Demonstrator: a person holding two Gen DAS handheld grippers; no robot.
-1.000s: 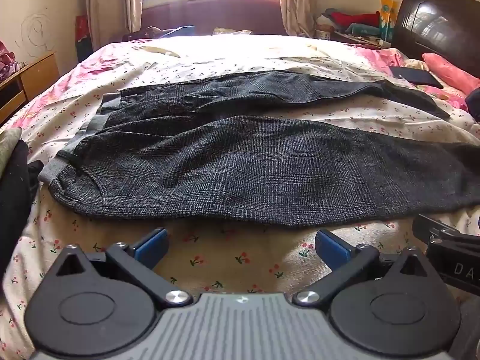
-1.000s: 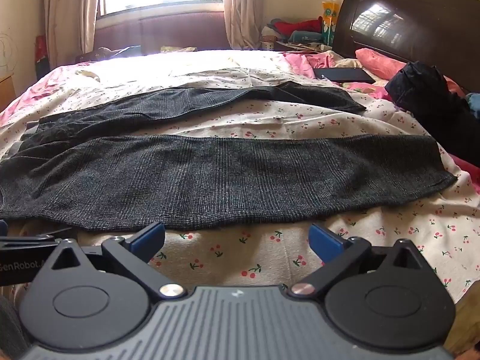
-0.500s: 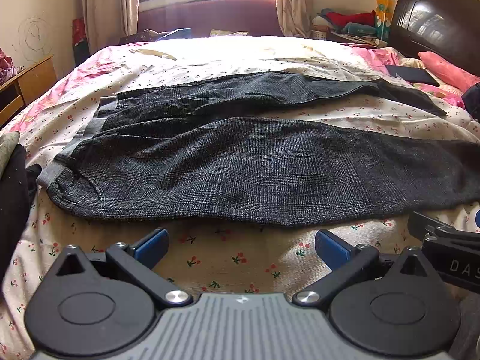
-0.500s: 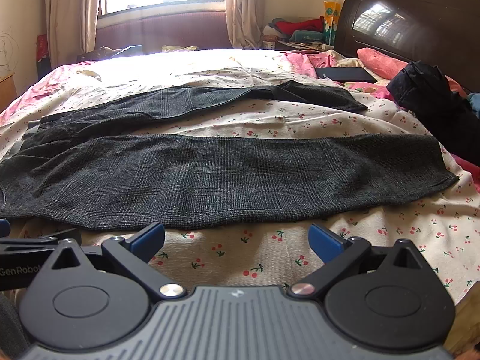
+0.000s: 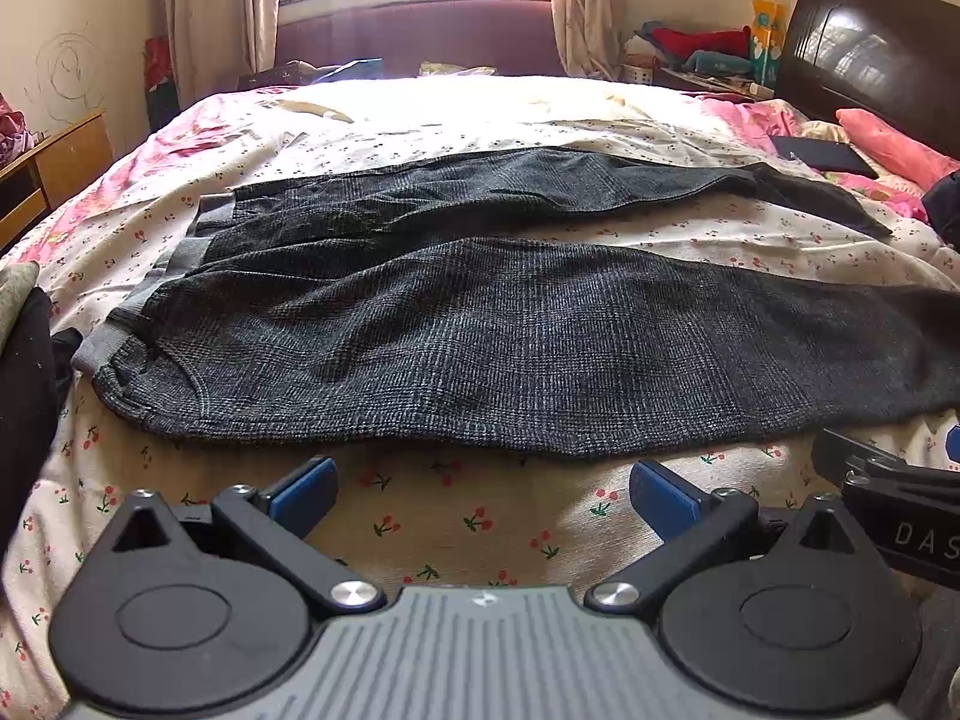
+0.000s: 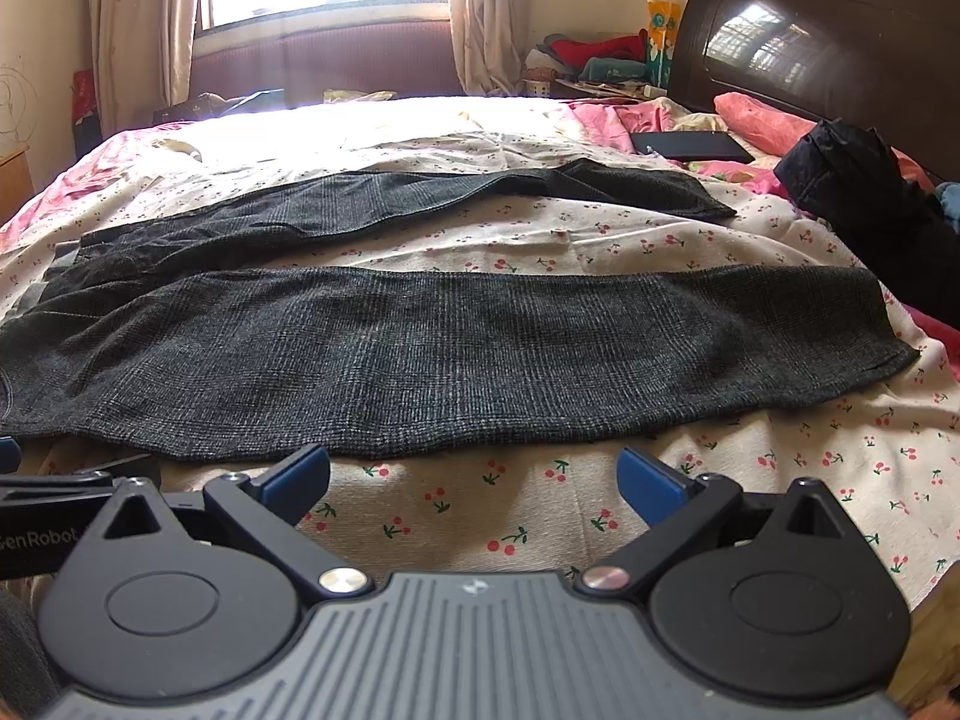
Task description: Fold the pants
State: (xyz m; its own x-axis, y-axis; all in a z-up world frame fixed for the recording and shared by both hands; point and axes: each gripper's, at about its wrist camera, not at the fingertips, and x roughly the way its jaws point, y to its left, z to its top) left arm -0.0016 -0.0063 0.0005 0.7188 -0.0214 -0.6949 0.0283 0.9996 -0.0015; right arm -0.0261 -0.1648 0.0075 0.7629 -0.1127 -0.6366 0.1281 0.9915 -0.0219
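Grey pants (image 5: 480,330) lie flat as before, both grippers nearer.

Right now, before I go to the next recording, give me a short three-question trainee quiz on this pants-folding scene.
1. True or false: the left gripper is shut on the pants.
2. Multiple choice: how do the pants lie on the bed? A) rolled in a ball B) spread flat, legs apart C) hanging off the headboard.
3. Fill in: the flat black object beyond the far leg lies near a pink ____.

Key: 1 false, both it and the right gripper are open, short of the cloth. 2 B. 3 pillow.
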